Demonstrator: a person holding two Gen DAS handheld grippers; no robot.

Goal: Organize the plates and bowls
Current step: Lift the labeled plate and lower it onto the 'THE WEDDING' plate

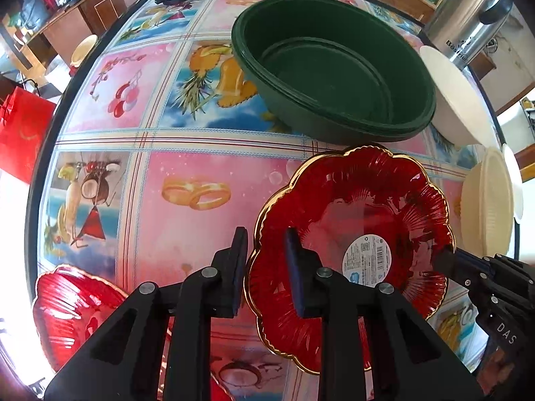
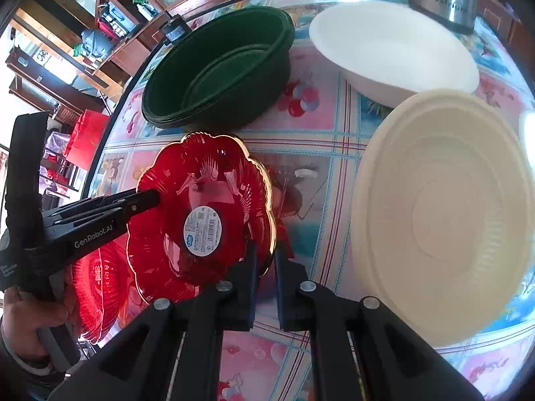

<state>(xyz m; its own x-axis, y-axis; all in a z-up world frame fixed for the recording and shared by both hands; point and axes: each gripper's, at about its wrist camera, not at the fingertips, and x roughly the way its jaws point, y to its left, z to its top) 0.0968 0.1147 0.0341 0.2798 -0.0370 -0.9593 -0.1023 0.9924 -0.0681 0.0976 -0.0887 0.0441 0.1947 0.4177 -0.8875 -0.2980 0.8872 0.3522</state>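
A red scalloped plate (image 1: 351, 234) was held above the table (image 1: 187, 167) by both grippers.

Its rim was pinched by the left gripper (image 1: 264, 264) on one side and the right gripper (image 2: 265, 264) on the opposite side. The stacked green bowls (image 1: 334, 67) were set toward the table's far edge, a second red plate (image 1: 73, 307) at its near edge.
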